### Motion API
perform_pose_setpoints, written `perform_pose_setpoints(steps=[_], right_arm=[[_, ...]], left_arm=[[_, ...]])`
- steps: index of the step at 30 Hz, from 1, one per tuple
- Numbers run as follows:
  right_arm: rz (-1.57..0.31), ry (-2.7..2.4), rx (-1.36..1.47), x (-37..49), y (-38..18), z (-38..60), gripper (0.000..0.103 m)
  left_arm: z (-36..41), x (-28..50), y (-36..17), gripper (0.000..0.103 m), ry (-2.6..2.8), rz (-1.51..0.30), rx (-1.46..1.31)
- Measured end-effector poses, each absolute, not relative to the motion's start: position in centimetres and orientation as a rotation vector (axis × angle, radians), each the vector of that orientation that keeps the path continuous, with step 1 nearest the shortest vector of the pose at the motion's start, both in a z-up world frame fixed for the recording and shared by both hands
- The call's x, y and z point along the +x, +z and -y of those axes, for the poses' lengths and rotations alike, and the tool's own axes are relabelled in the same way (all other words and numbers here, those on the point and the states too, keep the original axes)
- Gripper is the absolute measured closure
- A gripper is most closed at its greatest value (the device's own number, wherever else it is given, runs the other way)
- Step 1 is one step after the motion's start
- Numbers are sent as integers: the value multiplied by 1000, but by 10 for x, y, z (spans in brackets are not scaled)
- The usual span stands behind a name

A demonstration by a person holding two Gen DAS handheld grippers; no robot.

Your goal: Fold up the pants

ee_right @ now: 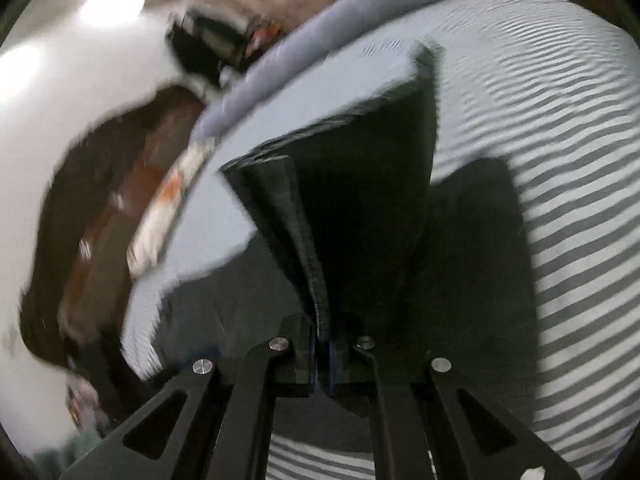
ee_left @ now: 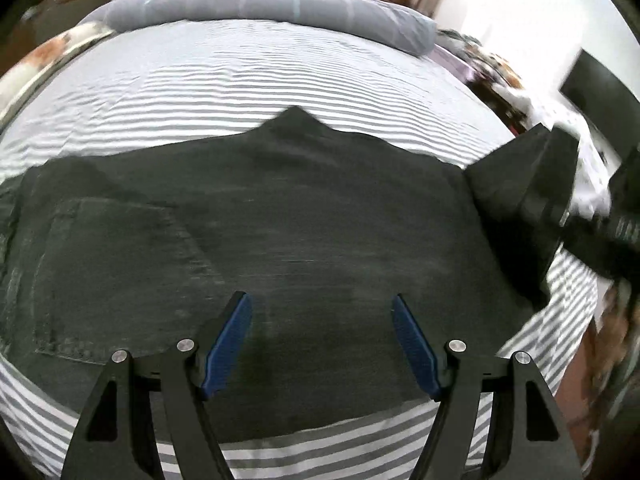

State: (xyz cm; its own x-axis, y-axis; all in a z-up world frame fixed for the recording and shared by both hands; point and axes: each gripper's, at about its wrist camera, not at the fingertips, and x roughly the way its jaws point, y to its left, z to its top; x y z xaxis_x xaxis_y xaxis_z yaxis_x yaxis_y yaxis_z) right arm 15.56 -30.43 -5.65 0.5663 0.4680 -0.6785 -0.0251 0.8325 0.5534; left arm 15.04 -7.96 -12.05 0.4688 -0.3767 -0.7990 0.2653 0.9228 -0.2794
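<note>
Right claw: my right gripper (ee_right: 322, 354) has its black jaws pinched together on a thick hemmed edge of the dark charcoal denim pants (ee_right: 352, 208); I see the blue pads almost meeting around the cloth.
Held cloth: from the right claw's tips the fabric rises ahead of it as a raised, tented fold, with the stitched hem running straight into the jaws.
Left claw: my left gripper (ee_left: 322, 344) has its jaws spread wide with nothing between the blue ribbed pads (ee_left: 232, 344); it hangs over the near part of the pants without gripping them.
Pants under left claw: the dark charcoal denim pants (ee_left: 280, 220) lie flat across the view ahead of and beneath the left claw, a sewn back pocket (ee_left: 112, 272) off to its left.
Lifted end: far to the left claw's right, one end of the pants stands up off the bed where the other gripper (ee_left: 592, 220) holds it.
Bed: a grey-and-white striped bedsheet (ee_left: 240, 76) surrounds the pants on every side of both claws.
Beyond: a long pale grey bolster pillow (ee_left: 260, 4) lies across the far edge of the bed, well ahead of the left claw.
</note>
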Motion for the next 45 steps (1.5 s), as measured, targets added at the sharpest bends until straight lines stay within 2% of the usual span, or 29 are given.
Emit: perform_pose_setpoints(steps=[6, 18, 19, 22, 25, 32, 45], right_arm=[[-1077, 299, 297, 158, -98, 245, 91], [-1077, 316, 230, 151, -101, 243, 90], [-1074, 313, 227, 150, -100, 243, 88], [-1071, 329, 228, 141, -98, 240, 73], [-1060, 318, 229, 130, -95, 234, 69], [-1045, 374, 488, 99, -105, 246, 68], [-893, 263, 789, 89, -124, 308, 69]], left_arm=[[54, 155, -127, 31, -377, -1024, -174], [58, 162, -127, 31, -422, -1029, -224], [58, 161, -125, 31, -425, -1026, -228], [58, 163, -124, 31, -456, -1044, -252], [59, 166, -124, 31, -530, -1086, -326], [57, 176, -140, 31, -593, -1196, -618], [98, 196, -147, 31, -553, -1199, -553]])
